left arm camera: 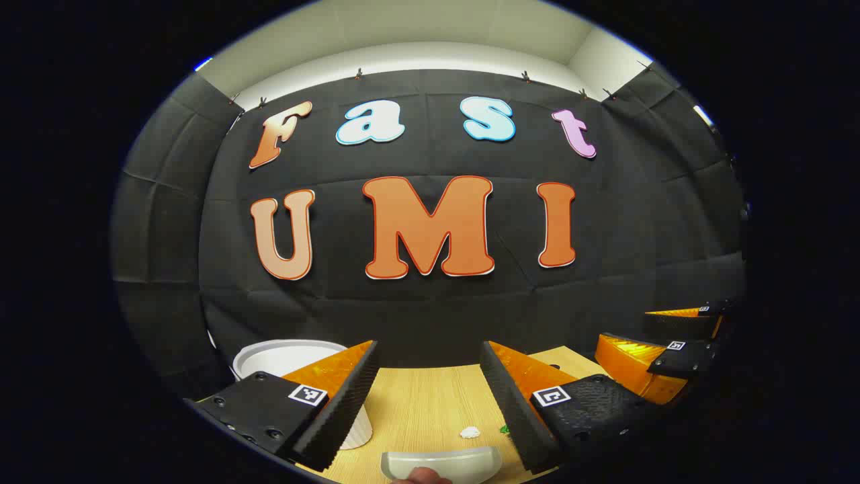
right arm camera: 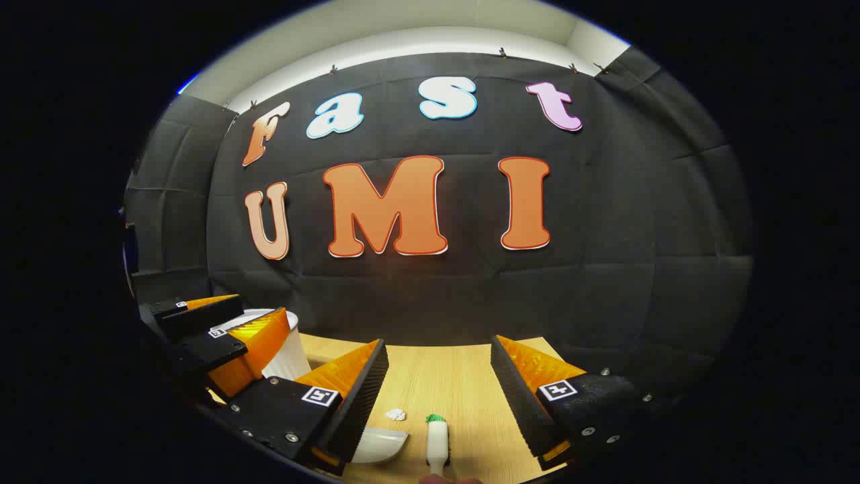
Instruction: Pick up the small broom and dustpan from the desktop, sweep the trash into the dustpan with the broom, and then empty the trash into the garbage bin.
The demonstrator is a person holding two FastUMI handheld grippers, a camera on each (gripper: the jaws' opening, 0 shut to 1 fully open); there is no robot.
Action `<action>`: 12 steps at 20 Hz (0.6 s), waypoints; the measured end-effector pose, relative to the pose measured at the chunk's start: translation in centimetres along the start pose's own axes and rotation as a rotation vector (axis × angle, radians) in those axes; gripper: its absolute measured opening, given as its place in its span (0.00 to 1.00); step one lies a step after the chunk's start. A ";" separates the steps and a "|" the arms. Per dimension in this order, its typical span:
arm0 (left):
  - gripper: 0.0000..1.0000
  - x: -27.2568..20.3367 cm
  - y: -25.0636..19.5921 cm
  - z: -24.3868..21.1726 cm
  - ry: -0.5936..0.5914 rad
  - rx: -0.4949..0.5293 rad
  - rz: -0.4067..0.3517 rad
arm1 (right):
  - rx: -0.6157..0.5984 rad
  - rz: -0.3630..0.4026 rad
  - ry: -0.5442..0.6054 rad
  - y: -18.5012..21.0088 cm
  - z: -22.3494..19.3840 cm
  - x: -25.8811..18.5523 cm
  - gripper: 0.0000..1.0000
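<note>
My left gripper (left arm camera: 430,347) hangs open over the wooden table (left arm camera: 423,396), nothing between its fingers. Just below them lies the white dustpan (left arm camera: 440,464), with a white scrap of trash (left arm camera: 470,432) beyond it and a green bit of the broom (left arm camera: 504,428) by the right finger. My right gripper (right arm camera: 439,343) is open as well. The small broom (right arm camera: 437,438), white with a green end, lies on the table between its fingers. The trash scrap (right arm camera: 396,415) and the dustpan (right arm camera: 379,444) sit left of the broom.
A white garbage bin (left arm camera: 282,356) stands at the table's back left, partly behind my left finger. The right gripper view has the bin (right arm camera: 289,353) behind the left gripper (right arm camera: 235,321). The right gripper (left arm camera: 662,336) hovers at the far right of the left gripper view.
</note>
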State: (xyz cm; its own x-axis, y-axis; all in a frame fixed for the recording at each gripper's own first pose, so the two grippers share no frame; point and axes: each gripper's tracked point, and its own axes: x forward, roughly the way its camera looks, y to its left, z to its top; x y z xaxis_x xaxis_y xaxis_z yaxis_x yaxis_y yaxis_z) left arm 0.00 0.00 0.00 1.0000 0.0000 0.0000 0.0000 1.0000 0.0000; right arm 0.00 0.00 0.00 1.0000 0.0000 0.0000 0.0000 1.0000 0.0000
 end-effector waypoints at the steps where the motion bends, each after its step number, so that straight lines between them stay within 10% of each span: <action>1: 0.95 0.0 -0.1 0.0 0.004 -0.002 0.000 | -0.001 0.000 0.001 -0.1 0.0 0.1 0.92; 12: 0.95 -0.1 -0.3 -0.3 0.027 0.007 -0.011 | -0.012 0.029 -0.017 0.5 0.5 0.1 0.92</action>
State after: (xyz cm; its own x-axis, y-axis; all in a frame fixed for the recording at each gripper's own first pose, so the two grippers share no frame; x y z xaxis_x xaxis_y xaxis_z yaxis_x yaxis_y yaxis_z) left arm -0.08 -0.30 -0.31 0.9996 -0.0109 -0.0268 0.0111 0.9999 0.0071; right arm 0.12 0.49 0.53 0.9994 0.0286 0.0169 -0.0284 0.9995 -0.0123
